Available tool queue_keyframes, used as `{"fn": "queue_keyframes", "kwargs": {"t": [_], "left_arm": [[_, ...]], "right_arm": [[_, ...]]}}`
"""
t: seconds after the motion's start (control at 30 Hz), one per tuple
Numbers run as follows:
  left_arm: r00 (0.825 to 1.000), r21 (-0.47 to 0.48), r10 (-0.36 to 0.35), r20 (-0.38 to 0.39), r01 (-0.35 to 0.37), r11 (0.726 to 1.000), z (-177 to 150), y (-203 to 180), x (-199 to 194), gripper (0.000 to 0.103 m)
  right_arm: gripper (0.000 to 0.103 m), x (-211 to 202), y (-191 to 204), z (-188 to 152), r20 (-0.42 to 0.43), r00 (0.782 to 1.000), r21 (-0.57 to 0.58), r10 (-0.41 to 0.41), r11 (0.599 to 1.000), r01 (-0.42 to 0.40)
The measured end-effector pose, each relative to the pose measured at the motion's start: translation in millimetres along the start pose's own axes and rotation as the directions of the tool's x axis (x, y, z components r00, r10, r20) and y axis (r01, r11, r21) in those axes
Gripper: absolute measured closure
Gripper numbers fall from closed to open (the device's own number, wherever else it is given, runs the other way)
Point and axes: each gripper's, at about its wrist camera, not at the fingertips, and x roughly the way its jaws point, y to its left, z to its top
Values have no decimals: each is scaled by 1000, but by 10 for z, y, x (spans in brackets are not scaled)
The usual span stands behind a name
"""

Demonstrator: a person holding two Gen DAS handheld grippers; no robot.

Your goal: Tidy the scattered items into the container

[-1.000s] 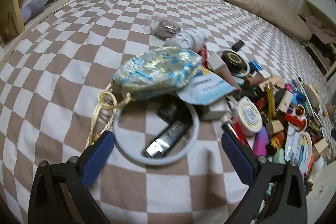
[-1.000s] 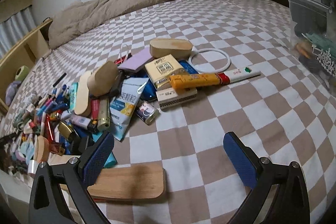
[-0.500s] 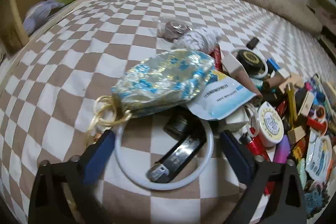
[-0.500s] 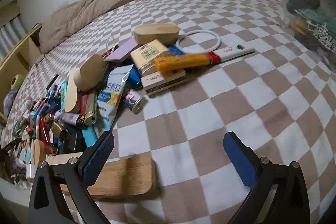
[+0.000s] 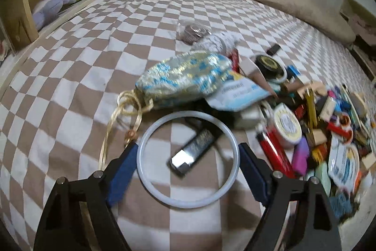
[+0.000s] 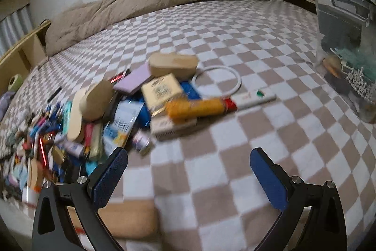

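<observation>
In the left wrist view a white ring [image 5: 150, 182] lies on the checkered bed with a black and silver lighter [image 5: 192, 151] inside it. My left gripper [image 5: 188, 171] straddles the ring, its blue pads against the ring's two sides. A blue and gold brocade pouch [image 5: 183, 79] lies just beyond. My right gripper [image 6: 188, 173] is open and empty above bare bedding. The clear plastic container [image 6: 347, 46] stands at the far right of the right wrist view, holding several items.
A dense pile of small items [image 5: 317, 128] spreads right of the ring. In the right wrist view a pile [image 6: 105, 114] with an orange tube [image 6: 197, 107], a second white ring [image 6: 217, 81] and wooden pieces lies ahead left. A wooden block [image 6: 131, 220] lies under the left finger.
My left gripper moved forward and down over the white ring and narrowed until its pads reached the ring. My right gripper shifted a little; its view now shows more of the container.
</observation>
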Motion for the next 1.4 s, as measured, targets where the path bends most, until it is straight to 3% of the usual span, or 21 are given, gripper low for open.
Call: {"fn": "queue_keyframes", "kwargs": {"t": [0.13,0.33,0.47,0.67,0.83,1.0,1.2,1.27,1.4], "left_arm": [[1000,41,8,-14,-7,999,-196,-33,-138,18],[998,114,33,-52,-27,993,-463,-90,-335,18],[998,100,17,-62,-11,995,-620,-62,-470,18],[998,122,38,-50,-32,992,-759,-127,-537,18],[999,109,42,-34,-38,993,-768,-174,-491,7],[999,102,51,-19,-49,994,-771,-220,-478,4],[998,98,54,-11,-53,994,-771,-220,-469,3],[998,98,55,-11,-54,994,-772,-221,-464,3],[998,99,55,-10,-53,994,-772,-218,-458,3]], "right_arm": [[0,154,-91,154,-6,996,-10,93,996,-93],[0,391,-214,219,-57,986,-18,155,988,-156],[0,585,-267,247,-119,979,-17,167,985,-170],[0,757,-255,342,-139,972,-34,187,980,-194],[0,792,-230,348,-144,965,-71,220,970,-232],[0,810,-213,368,-142,957,-100,251,959,-267],[0,902,-119,513,-182,959,-219,217,942,-255],[0,928,-50,503,-201,960,-286,197,925,-250],[0,810,69,406,-217,948,-366,231,882,-298]]}}
